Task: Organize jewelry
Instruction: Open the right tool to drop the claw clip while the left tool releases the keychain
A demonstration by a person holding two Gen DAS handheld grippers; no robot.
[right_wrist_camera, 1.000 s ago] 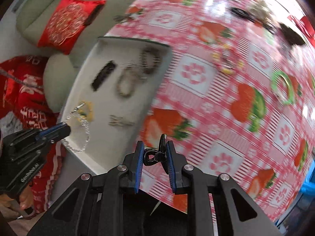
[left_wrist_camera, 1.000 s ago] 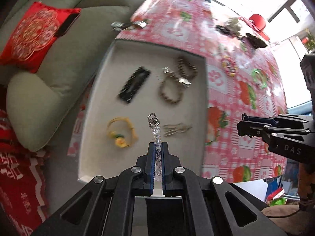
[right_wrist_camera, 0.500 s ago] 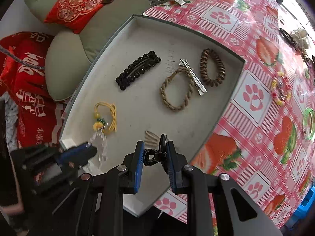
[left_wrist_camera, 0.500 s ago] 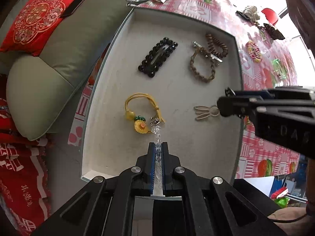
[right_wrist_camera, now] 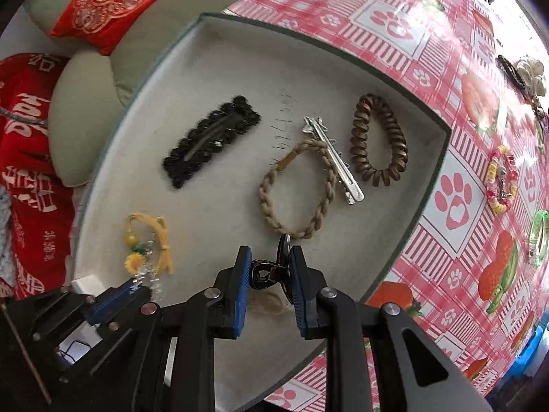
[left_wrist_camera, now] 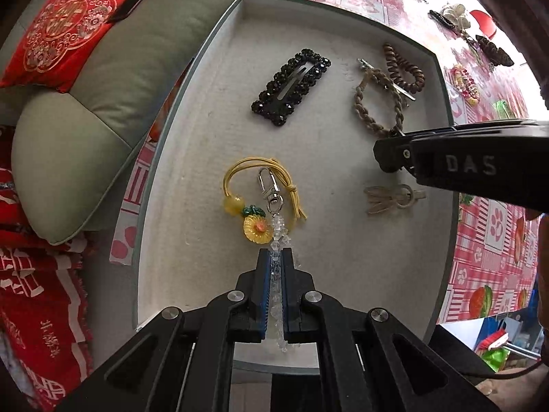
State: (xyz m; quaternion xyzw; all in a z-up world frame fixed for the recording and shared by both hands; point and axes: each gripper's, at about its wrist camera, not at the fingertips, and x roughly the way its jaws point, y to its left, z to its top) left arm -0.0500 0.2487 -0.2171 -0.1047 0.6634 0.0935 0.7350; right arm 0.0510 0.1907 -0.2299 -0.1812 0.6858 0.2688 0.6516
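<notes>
My left gripper [left_wrist_camera: 274, 257] is shut on a clear crystal bead chain [left_wrist_camera: 278, 226]. The chain's silver clasp [left_wrist_camera: 268, 187] hangs low over a yellow hair tie with a sunflower [left_wrist_camera: 255, 228] in the pale tray [left_wrist_camera: 206, 130]. In the right wrist view my right gripper [right_wrist_camera: 269, 262] is shut on a small black claw clip [right_wrist_camera: 266, 271], just above the tray [right_wrist_camera: 212, 226] near a braided tan tie [right_wrist_camera: 298, 194]. The left gripper [right_wrist_camera: 137, 290] and the chain [right_wrist_camera: 151, 273] show at lower left there. The right gripper [left_wrist_camera: 386, 154] enters from the right in the left wrist view.
The tray also holds a black beaded snap clip [left_wrist_camera: 291, 89], a silver clip [right_wrist_camera: 334, 163], a brown coil tie [right_wrist_camera: 379, 144] and a beige bow clip [left_wrist_camera: 391, 199]. A bead bracelet [right_wrist_camera: 501, 185] and green bangle [right_wrist_camera: 538, 237] lie on the strawberry tablecloth. A sofa with a red cushion [left_wrist_camera: 68, 34] stands left.
Both grippers have sunk toward the tray. The right gripper came from over the tablecloth to above the tray with its clip. The chain's clasp now reaches the yellow hair tie.
</notes>
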